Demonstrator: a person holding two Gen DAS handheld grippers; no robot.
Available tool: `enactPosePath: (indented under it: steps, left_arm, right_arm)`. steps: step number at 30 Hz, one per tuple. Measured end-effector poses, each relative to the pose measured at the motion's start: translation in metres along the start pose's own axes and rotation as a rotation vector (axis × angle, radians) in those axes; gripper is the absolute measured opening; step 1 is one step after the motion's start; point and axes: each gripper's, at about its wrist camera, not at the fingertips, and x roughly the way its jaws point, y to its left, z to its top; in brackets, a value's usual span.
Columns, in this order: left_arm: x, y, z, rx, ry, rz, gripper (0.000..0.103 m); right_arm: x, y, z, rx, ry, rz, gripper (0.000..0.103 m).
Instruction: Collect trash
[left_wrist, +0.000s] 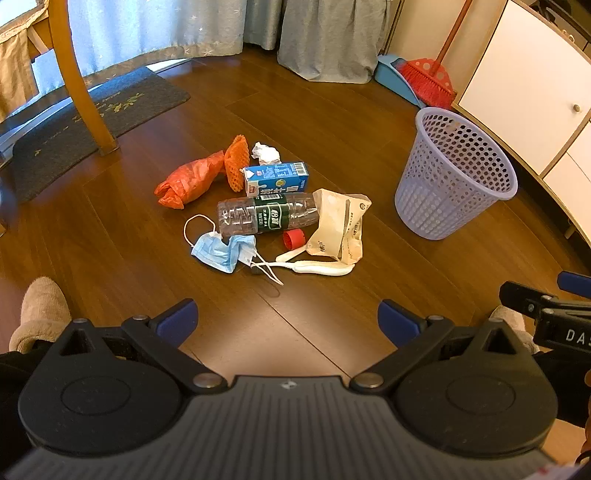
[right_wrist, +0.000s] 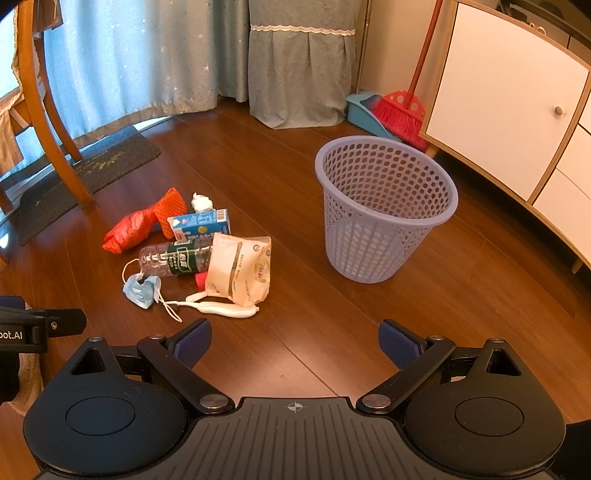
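Holding both grippers above the floor, I see:
Left gripper (left_wrist: 287, 321): jaws wide apart, empty.
Right gripper (right_wrist: 294, 341): jaws wide apart, empty.
Trash pile (left_wrist: 266, 206): ahead of left jaws.
Basket (right_wrist: 384, 206): ahead of right jaws.

Left gripper (left_wrist: 287, 325): jaws spread wide, nothing between the blue pads (left_wrist: 176, 320), fingers pointing toward 12 o'clock and angled downward. Right gripper (right_wrist: 294, 341): jaws likewise wide apart and empty, same 12 o'clock heading; its black finger shows at 3 o'clock in the left wrist view. Slippered foot (left_wrist: 40, 314) at 9 o'clock of the left gripper.
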Motion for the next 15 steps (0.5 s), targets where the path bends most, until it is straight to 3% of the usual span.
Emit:
enactPosePath:
  steps: [15]
  left_arm:
    - [0.0011,0.0002,0.0012,0.012,0.009,0.005,0.102]
  right_arm:
    - [0.0034,-0.0026,0.0026,0.0,0.005,-0.011,0.095]
